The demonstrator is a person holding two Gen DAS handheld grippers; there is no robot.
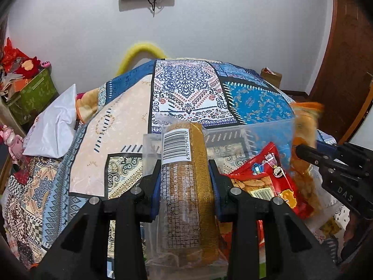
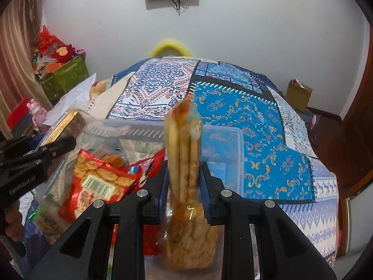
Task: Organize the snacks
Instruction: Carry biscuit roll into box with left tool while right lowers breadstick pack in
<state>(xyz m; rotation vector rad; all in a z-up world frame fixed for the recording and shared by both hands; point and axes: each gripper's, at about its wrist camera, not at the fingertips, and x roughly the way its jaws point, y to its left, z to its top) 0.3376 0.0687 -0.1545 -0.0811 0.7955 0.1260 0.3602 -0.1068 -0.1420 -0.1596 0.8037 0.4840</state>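
I carry two snacks over the clear bin [image 2: 223, 140]: left gripper [image 1: 184, 175] clamps a biscuit pack [image 1: 186, 186], right gripper [image 2: 184, 177] clamps orange sticks [image 2: 184, 144]. Next, I judge: lower, then release inside.

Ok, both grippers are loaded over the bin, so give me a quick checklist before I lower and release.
1. Left gripper shut on the gold cracker pack: ok.
2. Right gripper shut on the orange snack bag: ok.
3. Clear plastic bin below both loads: ok.
4. Free floor space in the bin beside the red snack bag: cannot tell.
5. The two grippers apart from each other: ok.
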